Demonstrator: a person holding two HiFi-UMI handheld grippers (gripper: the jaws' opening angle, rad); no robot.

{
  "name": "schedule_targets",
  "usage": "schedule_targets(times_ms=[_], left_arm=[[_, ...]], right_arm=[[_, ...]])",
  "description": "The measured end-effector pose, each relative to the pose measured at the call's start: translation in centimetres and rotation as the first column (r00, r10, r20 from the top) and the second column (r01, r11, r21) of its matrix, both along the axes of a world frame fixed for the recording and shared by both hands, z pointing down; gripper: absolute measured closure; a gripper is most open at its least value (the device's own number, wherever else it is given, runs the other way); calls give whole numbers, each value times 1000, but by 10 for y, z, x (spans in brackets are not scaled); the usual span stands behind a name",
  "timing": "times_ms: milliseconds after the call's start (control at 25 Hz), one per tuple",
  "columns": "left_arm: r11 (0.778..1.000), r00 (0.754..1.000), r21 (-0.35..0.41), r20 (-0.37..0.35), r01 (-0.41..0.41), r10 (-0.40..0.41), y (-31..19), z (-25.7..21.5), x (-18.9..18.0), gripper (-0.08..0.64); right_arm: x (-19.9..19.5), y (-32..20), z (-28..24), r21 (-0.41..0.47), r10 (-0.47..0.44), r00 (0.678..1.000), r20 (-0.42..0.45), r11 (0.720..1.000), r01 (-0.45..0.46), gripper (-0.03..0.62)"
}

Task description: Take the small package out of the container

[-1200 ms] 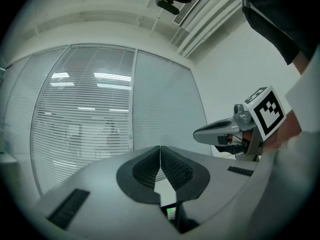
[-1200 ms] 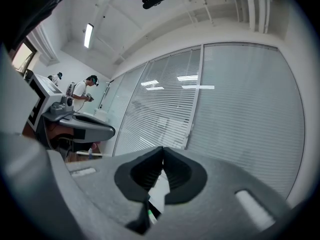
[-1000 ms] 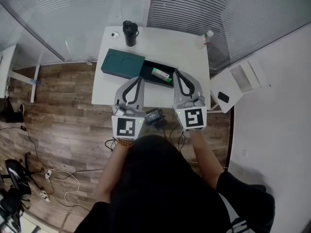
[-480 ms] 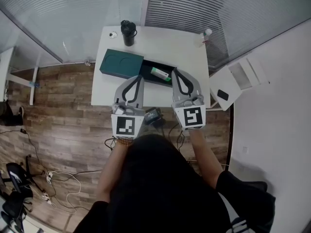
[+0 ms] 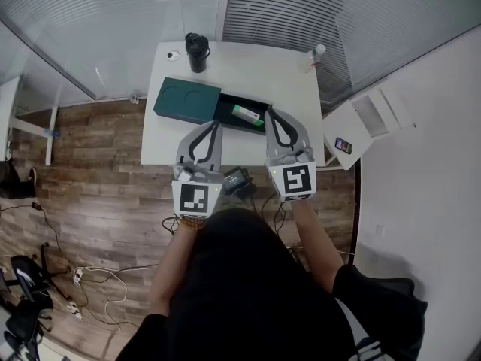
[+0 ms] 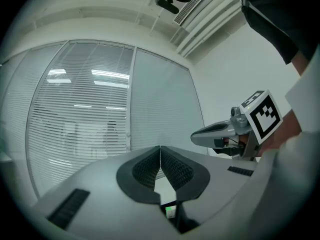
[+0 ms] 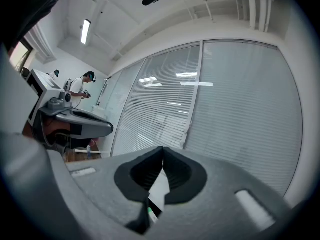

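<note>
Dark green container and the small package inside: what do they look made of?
The dark green rectangular container looks matte, card or plastic; no glare shows. The small white-and-green package looks smooth, perhaps glossy card or plastic wrap; too small to settle.

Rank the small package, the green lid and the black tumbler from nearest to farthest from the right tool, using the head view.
1. Small package, in the open container just left of the right tool.
2. Green lid, farther left.
3. Black tumbler, at the table's far edge.
</note>
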State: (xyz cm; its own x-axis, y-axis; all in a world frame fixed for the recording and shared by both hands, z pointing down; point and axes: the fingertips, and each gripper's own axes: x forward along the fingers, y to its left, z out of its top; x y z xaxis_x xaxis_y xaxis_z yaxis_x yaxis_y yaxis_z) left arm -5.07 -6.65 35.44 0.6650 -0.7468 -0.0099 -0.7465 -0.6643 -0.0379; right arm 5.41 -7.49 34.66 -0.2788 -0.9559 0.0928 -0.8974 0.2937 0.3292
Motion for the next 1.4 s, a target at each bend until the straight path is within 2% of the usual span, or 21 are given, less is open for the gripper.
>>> schedule_targets(times_ms=[280, 520, 680, 1400], left_arm=[[1000, 1000, -6, 26, -11, 11, 2, 3, 2, 560], [1000, 1000, 0, 5, -27, 27, 0, 0, 11, 560], [999, 999, 2, 19, -40, 40, 0, 2, 19, 560], [1000, 998, -16, 49, -25, 26, -14, 4, 34, 560]], right_arm=[[-3, 3, 1, -10, -4, 1000, 1, 1000, 4, 592], [-2, 2, 1, 5, -14, 1000, -1, 1000, 14, 592], [3, 2, 0, 8, -16, 1000, -9, 1000, 16, 592], [29, -17, 13, -27, -29, 1000, -7, 999, 28, 592]])
